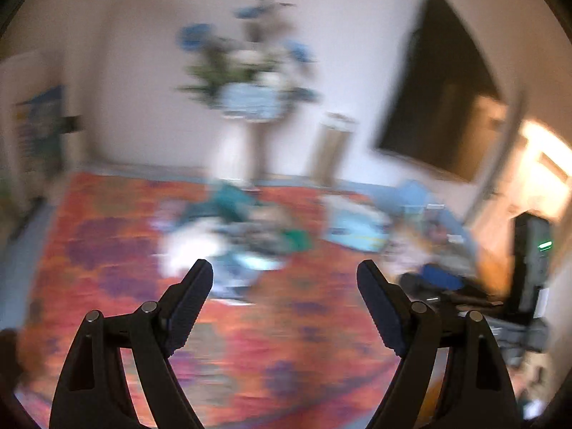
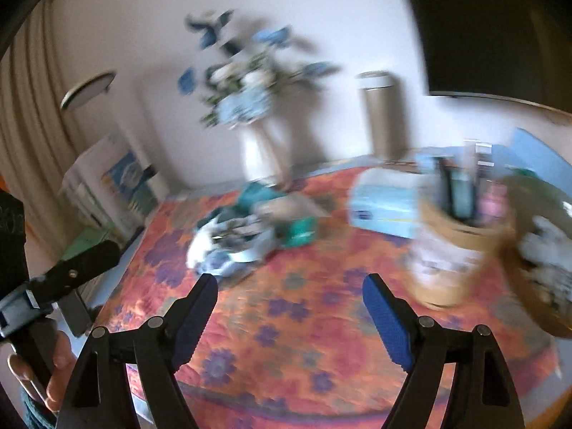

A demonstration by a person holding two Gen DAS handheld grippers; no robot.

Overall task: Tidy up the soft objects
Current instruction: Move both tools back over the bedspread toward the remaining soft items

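Observation:
A blurred pile of soft objects (image 1: pixel 232 236) in white, teal, grey and green lies on the orange flowered tablecloth (image 1: pixel 286 357). My left gripper (image 1: pixel 284 266) hovers open in front of it with nothing between its fingers. In the right wrist view the same pile (image 2: pixel 239 239) lies just beyond my right gripper (image 2: pixel 290 279), which is also open and holds nothing. A brown woven basket (image 2: pixel 514 214) at the right edge holds white and grey soft things. At the far left a person's hand (image 2: pixel 59 361) grips the other gripper's handle.
A light blue box (image 2: pixel 382 207) and a tan container (image 2: pixel 450 257) full of upright items stand right of the pile. A vase of blue flowers (image 2: pixel 250 107) and a tall beige cylinder (image 2: pixel 379 114) stand at the back. A dark screen (image 1: pixel 439 89) hangs on the wall.

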